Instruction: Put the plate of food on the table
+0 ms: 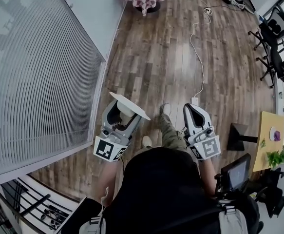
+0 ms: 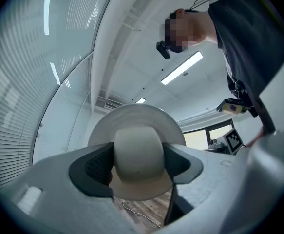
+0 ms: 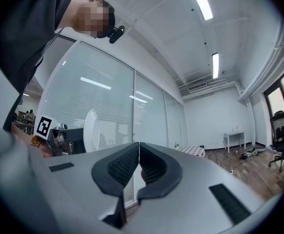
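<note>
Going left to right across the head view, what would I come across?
A glass wall with blinds, left gripper clamping a white plate, the person's shoe, right gripper shut on nothing, yellow table.

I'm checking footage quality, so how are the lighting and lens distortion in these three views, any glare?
Head view: evenly lit and sharp, the blinds bowed by the wide lens. Left gripper view: strong fisheye with black corners; the ceiling light is bright, yet the plate reads clearly. Right gripper view: same fisheye, light strips mirrored in the glass partition.
</note>
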